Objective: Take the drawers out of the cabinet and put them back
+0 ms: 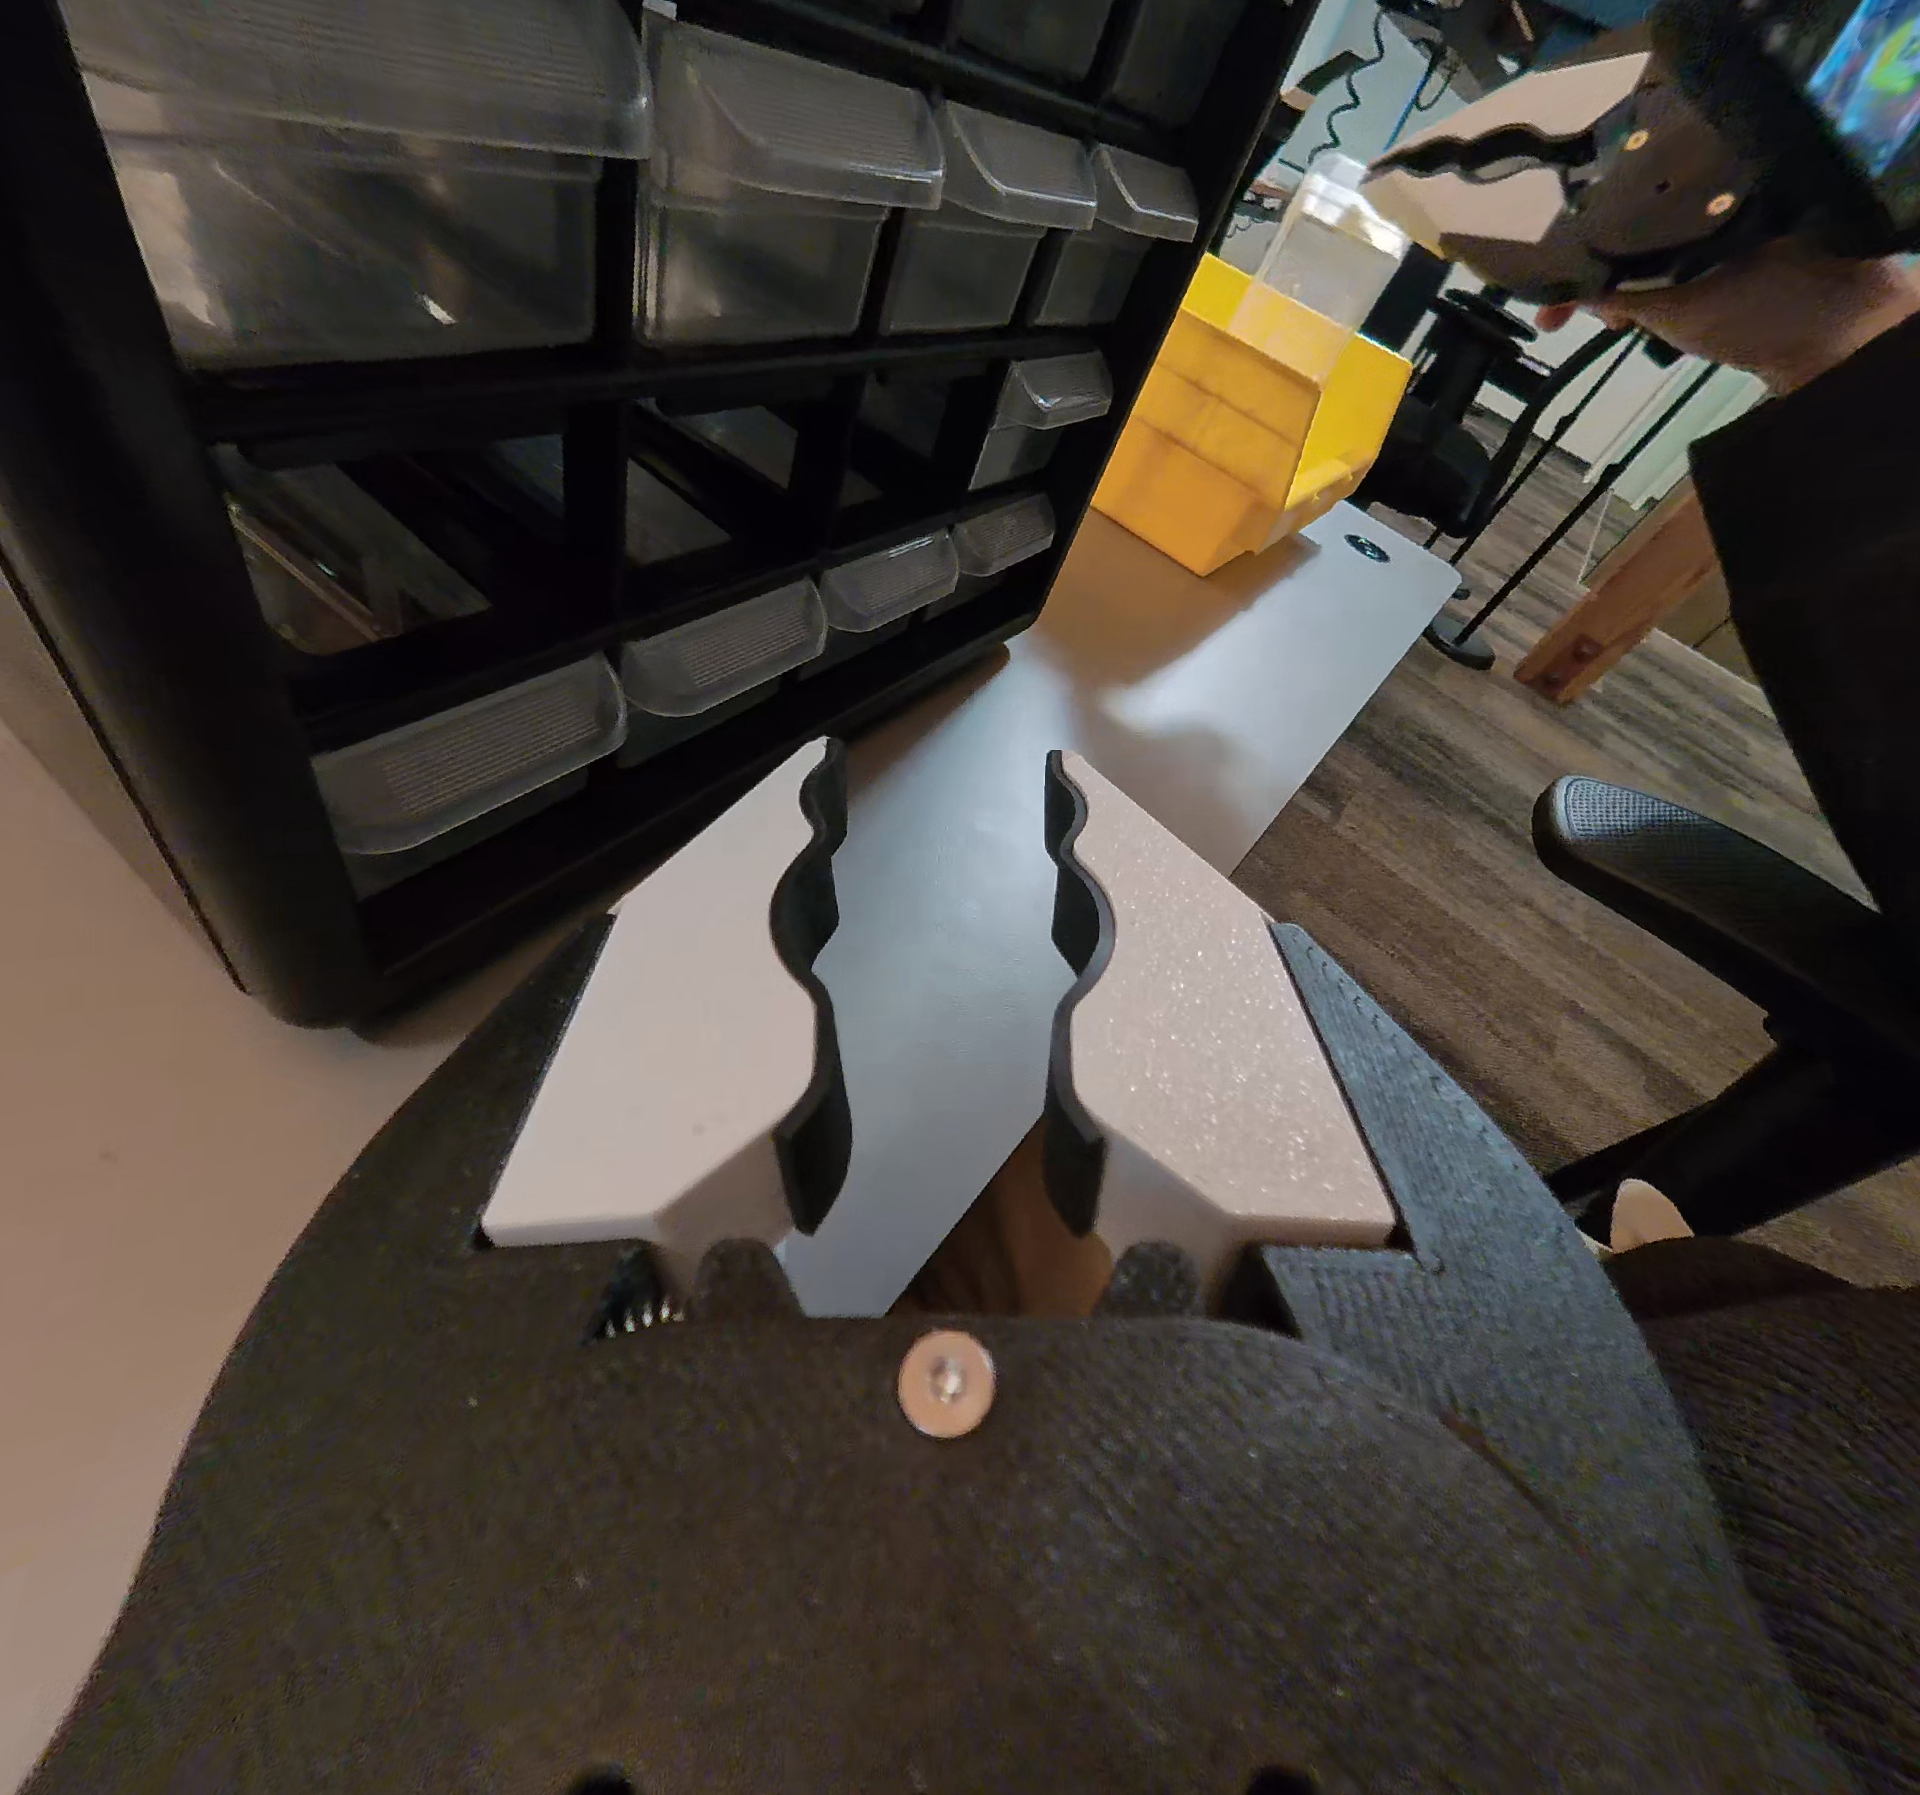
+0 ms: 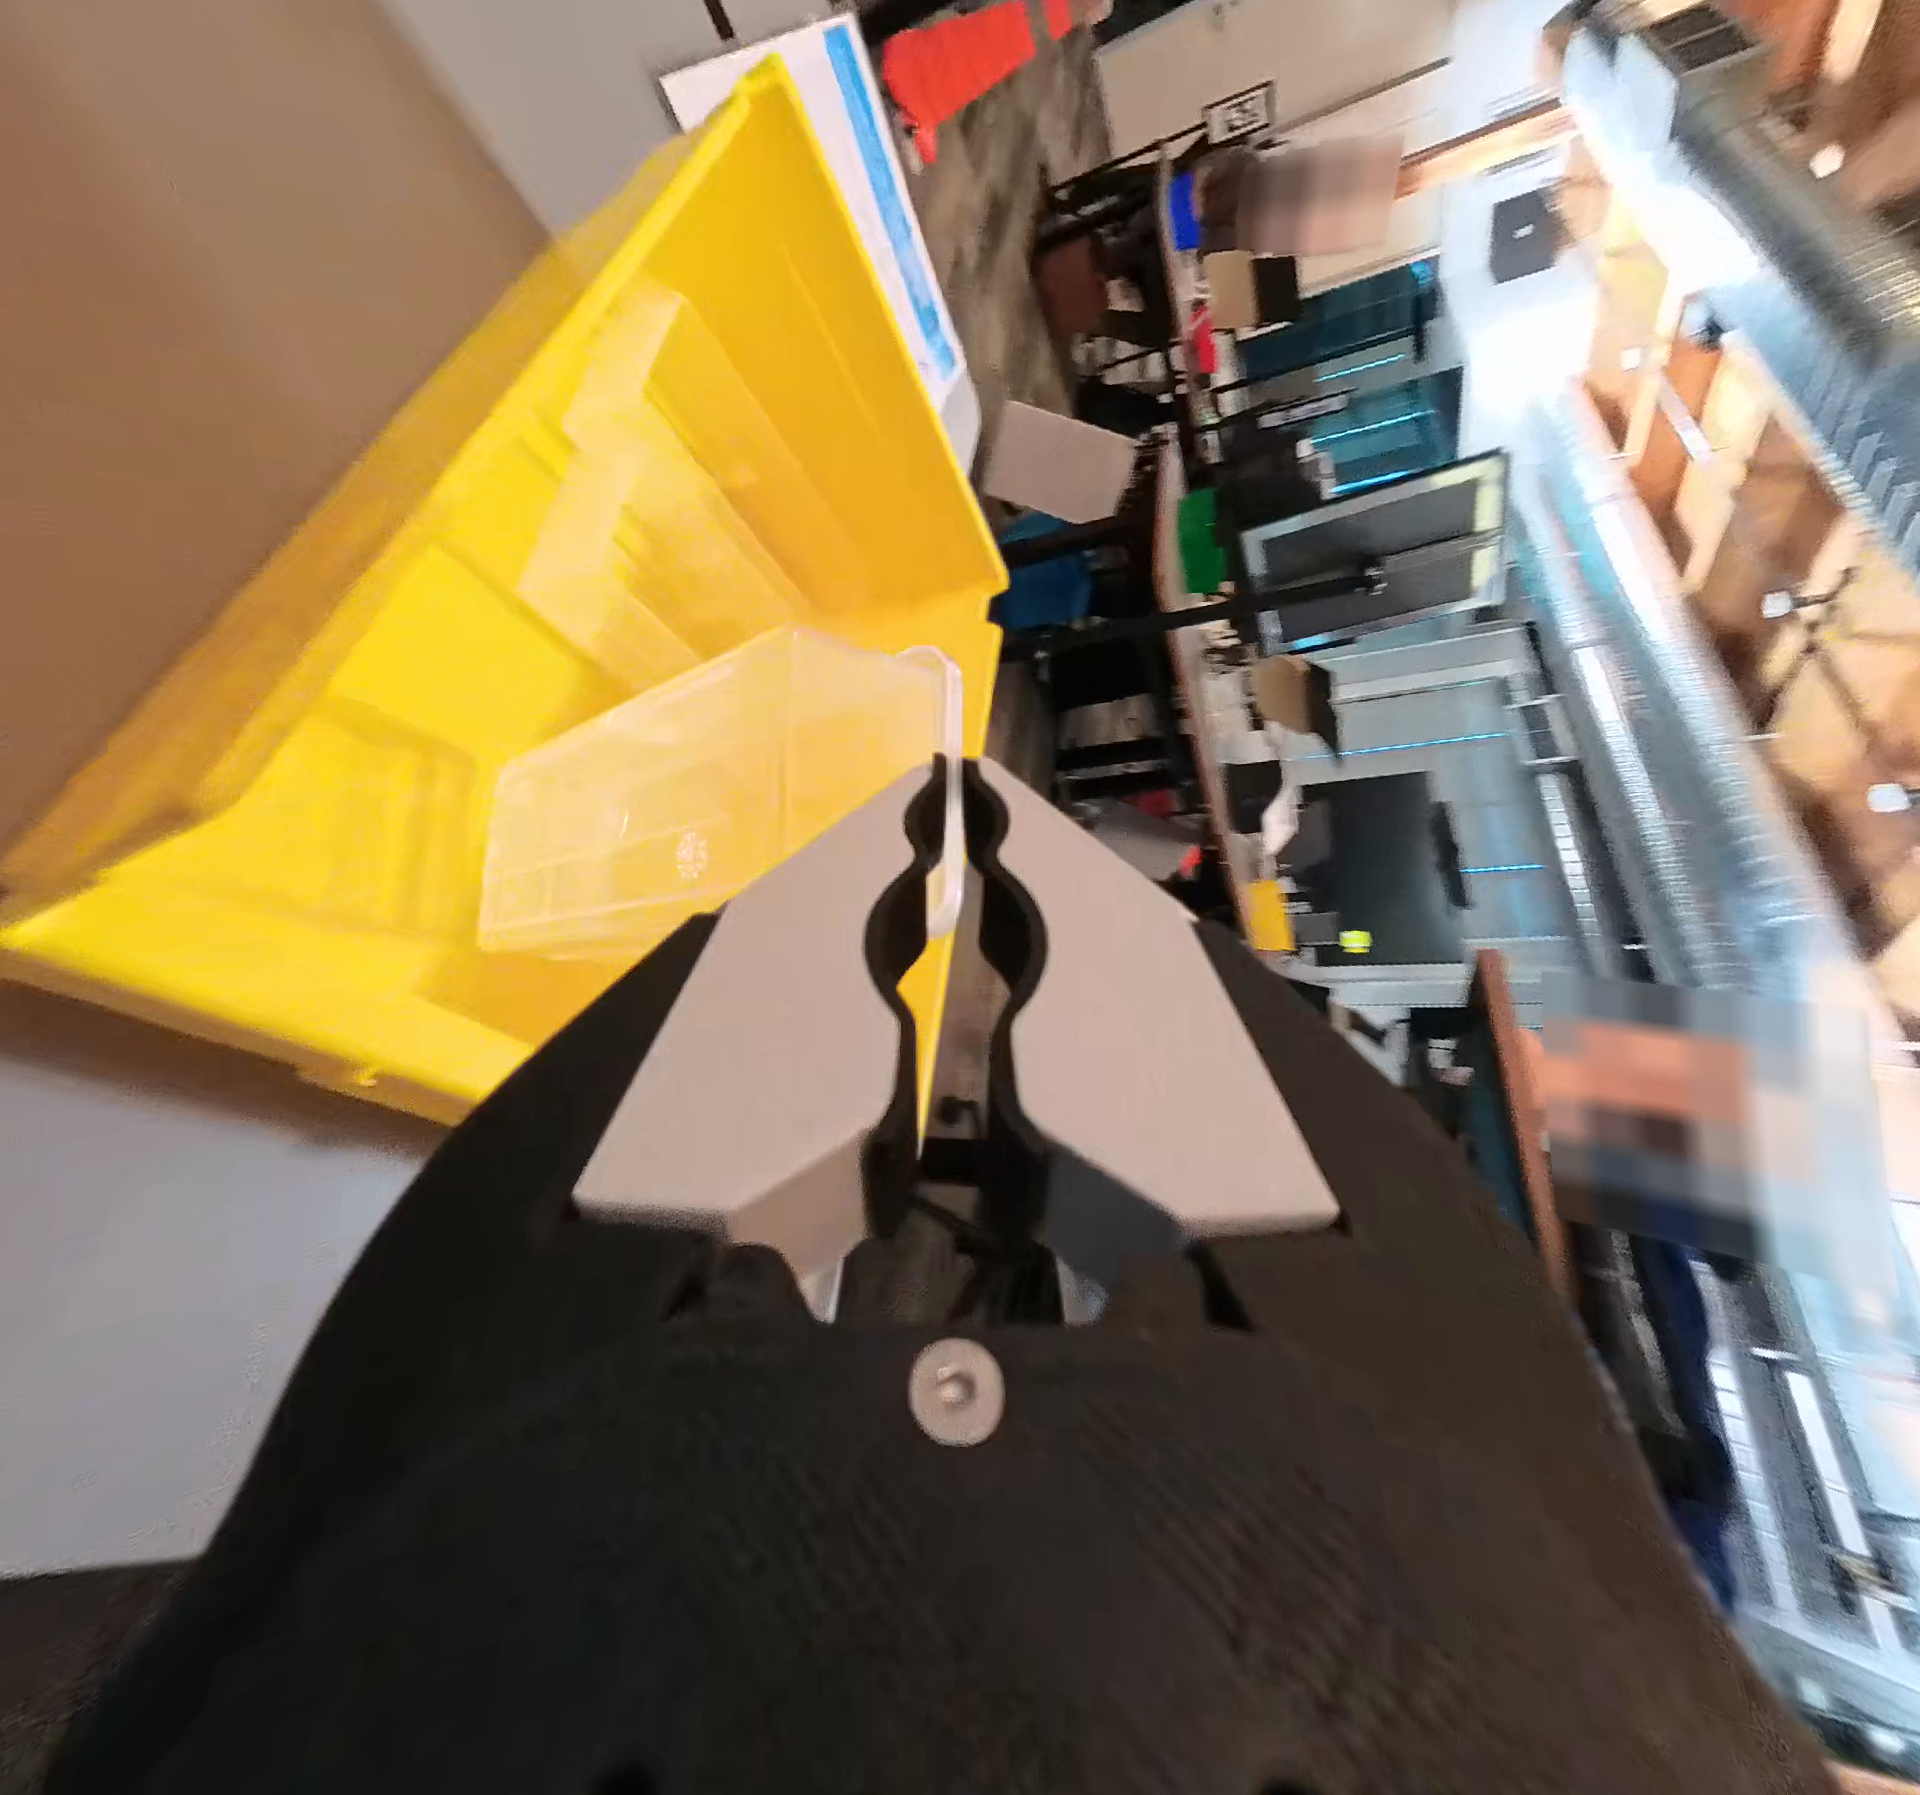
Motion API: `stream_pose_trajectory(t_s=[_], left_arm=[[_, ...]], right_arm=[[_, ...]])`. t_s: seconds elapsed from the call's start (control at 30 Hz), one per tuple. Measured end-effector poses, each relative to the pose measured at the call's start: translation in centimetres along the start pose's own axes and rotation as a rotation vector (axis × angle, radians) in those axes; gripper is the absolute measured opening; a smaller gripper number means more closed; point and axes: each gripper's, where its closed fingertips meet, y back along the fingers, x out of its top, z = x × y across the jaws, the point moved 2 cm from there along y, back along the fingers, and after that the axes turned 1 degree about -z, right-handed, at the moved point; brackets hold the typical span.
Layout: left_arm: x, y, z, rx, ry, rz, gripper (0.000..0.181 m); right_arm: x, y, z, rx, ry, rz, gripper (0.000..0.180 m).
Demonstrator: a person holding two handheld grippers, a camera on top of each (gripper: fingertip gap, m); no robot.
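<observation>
A black cabinet [image 1: 540, 395] with several clear plastic drawers stands on the table at the left. Three slots in its second row from the bottom are empty [image 1: 665, 498]. My left gripper [image 1: 940, 779] is open and empty, low in front of the cabinet's bottom row. My right gripper [image 2: 948, 779] is shut on the front lip of a clear drawer [image 2: 675, 789] and holds it over a yellow bin [image 2: 810, 311]. In the left wrist view the right gripper [image 1: 1496, 156] holds that drawer [image 1: 1320, 259] above the yellow bin [image 1: 1236, 436].
The yellow bin holds other clear drawers [image 2: 623, 498]. The table edge [image 1: 1340, 706] runs to the right of the cabinet, with wood floor beyond. A black chair armrest [image 1: 1704, 872] and a person's dark sleeve [image 1: 1829, 540] are at the right.
</observation>
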Motion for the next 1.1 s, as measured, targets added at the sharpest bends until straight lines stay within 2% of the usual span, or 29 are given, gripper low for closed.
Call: stream_pose_trajectory(t_s=[0.1, 0.23, 0.4, 0.63, 0.83, 1.0, 1.1], left_arm=[[-0.1, -0.1, 0.1, -0.001, -0.007, -0.004, 0.036], [-0.2, -0.1, 0.2, -0.001, -0.014, -0.009, 0.036], [-0.2, -0.2, 0.1, -0.004, -0.007, -0.012, 0.036], [-0.3, -0.2, 0.2, -0.01, -0.003, -0.013, 0.036], [-0.3, -0.3, 0.2, -0.01, 0.0, -0.014, 0.036], [-0.3, -0.3, 0.2, -0.008, -0.002, -0.016, 0.036], [-0.4, -0.3, 0.1, -0.008, 0.0, -0.018, 0.036]], right_arm=[[-0.1, -0.8, -0.6, -0.033, 0.042, 0.006, 0.001], [-0.1, -1.5, -1.5, -0.022, 0.002, 0.039, 0.001], [1.4, -0.1, -3.0, 0.219, -0.194, 0.112, 0.004], [1.8, 1.5, -4.6, 0.433, -0.284, 0.111, 0.007], [-0.4, 0.1, -6.0, 0.422, -0.171, -0.029, 0.008], [0.1, -2.0, -7.3, 0.415, -0.213, -0.001, 0.008], [0.2, -3.3, -8.0, 0.398, -0.238, 0.004, 0.0]])
